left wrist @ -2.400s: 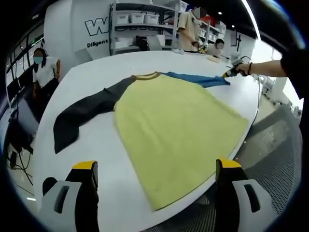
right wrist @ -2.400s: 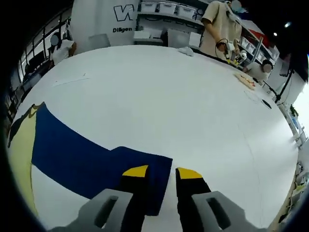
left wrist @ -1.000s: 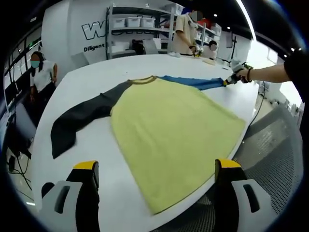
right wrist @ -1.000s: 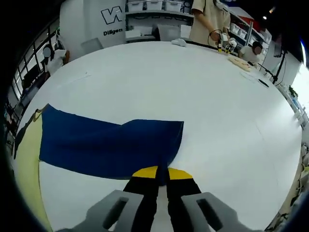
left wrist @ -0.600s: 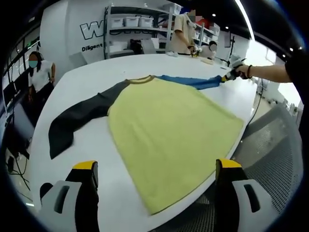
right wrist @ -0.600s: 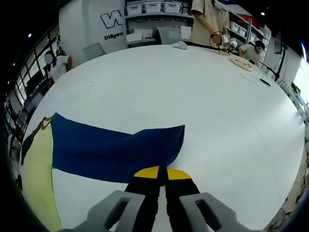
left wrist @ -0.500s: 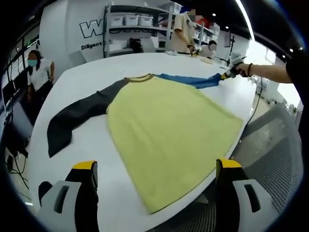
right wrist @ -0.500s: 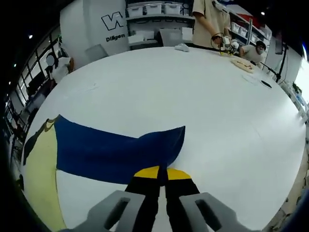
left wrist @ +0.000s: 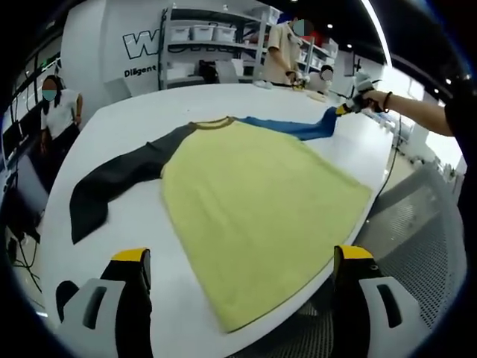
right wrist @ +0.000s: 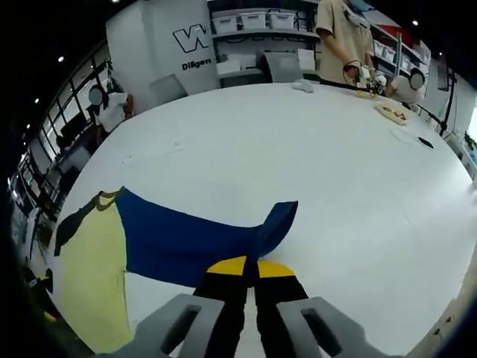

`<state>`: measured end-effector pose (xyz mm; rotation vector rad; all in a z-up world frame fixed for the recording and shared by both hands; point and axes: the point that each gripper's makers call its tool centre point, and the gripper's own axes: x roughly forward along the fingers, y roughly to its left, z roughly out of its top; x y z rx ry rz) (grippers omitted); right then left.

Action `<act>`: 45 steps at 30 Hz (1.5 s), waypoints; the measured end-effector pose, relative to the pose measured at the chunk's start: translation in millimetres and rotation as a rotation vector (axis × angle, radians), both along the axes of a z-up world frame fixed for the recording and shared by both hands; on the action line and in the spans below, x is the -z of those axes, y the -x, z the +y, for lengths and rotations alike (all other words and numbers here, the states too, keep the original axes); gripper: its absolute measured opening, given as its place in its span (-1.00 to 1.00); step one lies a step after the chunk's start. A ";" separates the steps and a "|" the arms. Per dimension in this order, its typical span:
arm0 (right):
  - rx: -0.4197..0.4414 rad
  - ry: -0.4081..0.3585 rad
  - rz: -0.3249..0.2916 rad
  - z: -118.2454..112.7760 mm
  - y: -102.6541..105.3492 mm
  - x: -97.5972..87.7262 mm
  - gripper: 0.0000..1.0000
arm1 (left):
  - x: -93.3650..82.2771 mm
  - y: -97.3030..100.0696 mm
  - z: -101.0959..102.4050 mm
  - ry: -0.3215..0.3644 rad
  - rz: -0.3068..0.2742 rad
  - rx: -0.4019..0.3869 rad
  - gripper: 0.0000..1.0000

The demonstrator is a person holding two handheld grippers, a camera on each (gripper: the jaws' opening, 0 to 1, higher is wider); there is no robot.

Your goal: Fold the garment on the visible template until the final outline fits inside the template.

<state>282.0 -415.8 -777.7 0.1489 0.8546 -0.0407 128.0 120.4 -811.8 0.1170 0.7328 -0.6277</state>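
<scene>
Left gripper view: left hand-held gripper (left wrist: 238,257) has its jaws wide apart, nothing between them, hovering off the near edge of the white surface (left wrist: 141,216). Shirt (left wrist: 253,198) lies flat on the surface: yellow body spread toward the camera, its hem hanging slightly over the edge. Dark sleeve (left wrist: 112,186) lies flat, stretched out to the left. Blue sleeve (left wrist: 294,127) runs to the far right, its cuff lifted off the surface by the right hand-held gripper (left wrist: 349,107), held in a person's outstretched hand (left wrist: 376,97). Template outline: can't make one out.

Right gripper view: right hand-held gripper jaws are together, clamped on the blue sleeve cuff; cuff end stands up in a peak just above the yellow fingertips (right wrist: 227,267). Rest of the sleeve trails left to the collar and the yellow body at the left edge. A sliver of dark sleeve shows beyond the collar. Past the cuff the surface is bare white up to a small white item (right wrist: 302,86) and some clutter at the far edge.

Containers: shelf rack (left wrist: 216,45) at the back carries white bins (right wrist: 257,21); contents can't be seen. Person in beige (right wrist: 343,37) stands at the far edge, another in white (left wrist: 51,112) on the left.
</scene>
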 end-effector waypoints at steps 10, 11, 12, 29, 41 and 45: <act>-0.107 -0.018 -0.027 51.5 -11.5 -29.0 -1.00 | 0.2 2.1 -1.7 -0.005 0.000 0.012 0.98; -0.126 -0.021 -0.032 58.4 -13.2 -32.2 -1.00 | 0.2 2.3 -1.7 -0.005 0.000 0.012 0.98; -0.163 -0.028 -0.041 73.3 -16.3 -37.9 -1.00 | 0.0 2.4 -2.1 -0.004 -0.002 0.014 0.98; -0.421 -0.093 -0.114 207.1 -31.2 -77.8 -1.00 | -0.7 2.3 -4.3 0.002 -0.011 0.028 0.98; -0.528 -0.154 -0.134 271.1 -32.9 -88.8 -1.00 | -1.6 2.8 -4.7 0.007 -0.012 0.030 0.98; -0.559 -0.174 -0.142 294.1 -35.4 -92.2 -1.00 | -1.9 2.8 -4.8 0.008 -0.014 0.031 0.98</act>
